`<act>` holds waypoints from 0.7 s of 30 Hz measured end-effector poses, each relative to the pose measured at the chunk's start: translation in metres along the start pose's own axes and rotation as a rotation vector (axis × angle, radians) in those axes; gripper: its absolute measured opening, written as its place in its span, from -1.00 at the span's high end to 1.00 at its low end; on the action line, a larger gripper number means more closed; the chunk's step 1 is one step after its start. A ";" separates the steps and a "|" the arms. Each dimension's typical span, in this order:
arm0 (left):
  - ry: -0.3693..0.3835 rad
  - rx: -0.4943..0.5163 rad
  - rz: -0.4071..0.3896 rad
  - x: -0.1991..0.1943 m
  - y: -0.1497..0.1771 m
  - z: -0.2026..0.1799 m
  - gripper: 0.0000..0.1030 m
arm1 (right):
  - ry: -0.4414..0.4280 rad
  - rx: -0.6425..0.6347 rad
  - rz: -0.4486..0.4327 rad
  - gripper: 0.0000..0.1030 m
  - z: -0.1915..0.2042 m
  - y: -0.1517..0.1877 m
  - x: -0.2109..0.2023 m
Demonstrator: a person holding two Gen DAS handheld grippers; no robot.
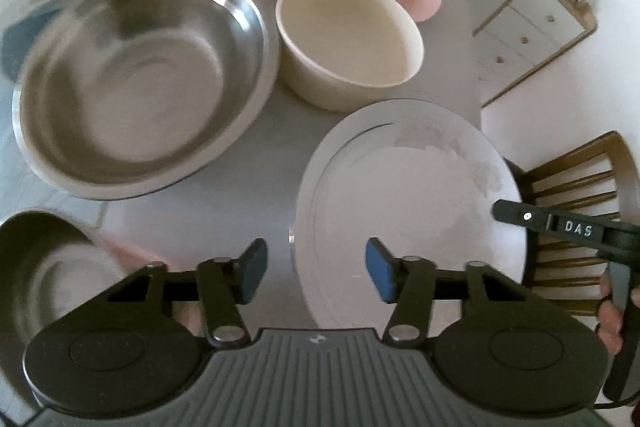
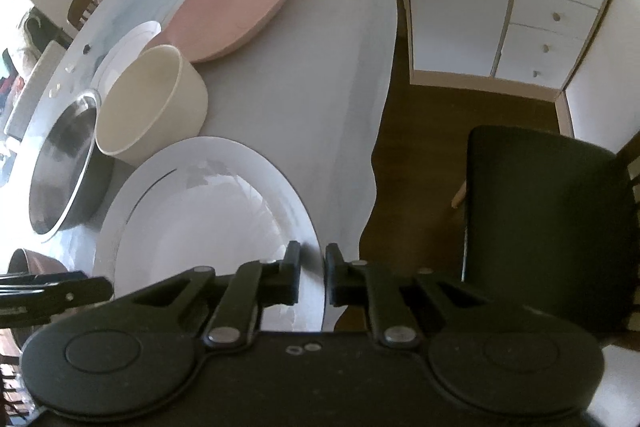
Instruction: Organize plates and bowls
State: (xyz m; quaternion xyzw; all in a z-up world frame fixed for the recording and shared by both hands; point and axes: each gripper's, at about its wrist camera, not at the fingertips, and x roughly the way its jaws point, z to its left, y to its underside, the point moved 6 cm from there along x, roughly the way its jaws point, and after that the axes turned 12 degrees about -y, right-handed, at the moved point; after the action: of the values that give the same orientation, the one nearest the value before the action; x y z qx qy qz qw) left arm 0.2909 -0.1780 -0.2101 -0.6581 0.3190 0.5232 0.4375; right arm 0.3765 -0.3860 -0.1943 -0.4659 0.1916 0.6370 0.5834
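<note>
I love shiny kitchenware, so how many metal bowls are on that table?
2. The big steel bowl sits left of the cream bowl; a smaller steel bowl lies at the near left, partly hidden behind the left claw. Others may be out of view.

Both wrist views look closely down, sharing the white plate (image 1: 408, 211) (image 2: 208, 227).

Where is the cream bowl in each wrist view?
Left wrist: the cream bowl sits upper centre, right of the steel bowl, behind the white plate.
Right wrist: the cream bowl sits left of centre, between the steel bowl and the pink plate.
Shared landmark: the white plate, nearest both cameras.
</note>
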 end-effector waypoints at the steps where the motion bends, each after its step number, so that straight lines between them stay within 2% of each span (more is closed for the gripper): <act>1: -0.010 -0.003 -0.004 0.001 -0.002 0.000 0.20 | -0.002 0.004 -0.001 0.74 0.000 0.000 0.000; 5: -0.033 0.028 -0.028 0.003 -0.003 -0.003 0.22 | 0.005 -0.004 -0.003 0.72 0.001 0.001 0.000; 8: -0.041 0.033 -0.041 0.007 -0.008 -0.001 0.39 | 0.008 -0.003 -0.004 0.72 0.001 0.002 -0.001; 13: -0.010 0.045 -0.035 0.011 -0.012 0.001 0.46 | 0.012 -0.002 -0.007 0.71 0.002 0.002 0.000; 17: 0.036 0.029 0.006 0.013 -0.013 0.003 0.52 | 0.010 0.005 -0.008 0.71 0.002 0.001 0.000; 21: 0.035 0.047 0.003 0.007 -0.012 0.008 0.52 | 0.008 0.009 -0.007 0.70 0.001 0.001 0.000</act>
State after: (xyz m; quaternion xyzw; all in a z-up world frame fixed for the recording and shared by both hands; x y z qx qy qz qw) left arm 0.3000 -0.1651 -0.2148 -0.6561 0.3399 0.5046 0.4465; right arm 0.3753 -0.3854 -0.1944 -0.4666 0.1953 0.6321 0.5870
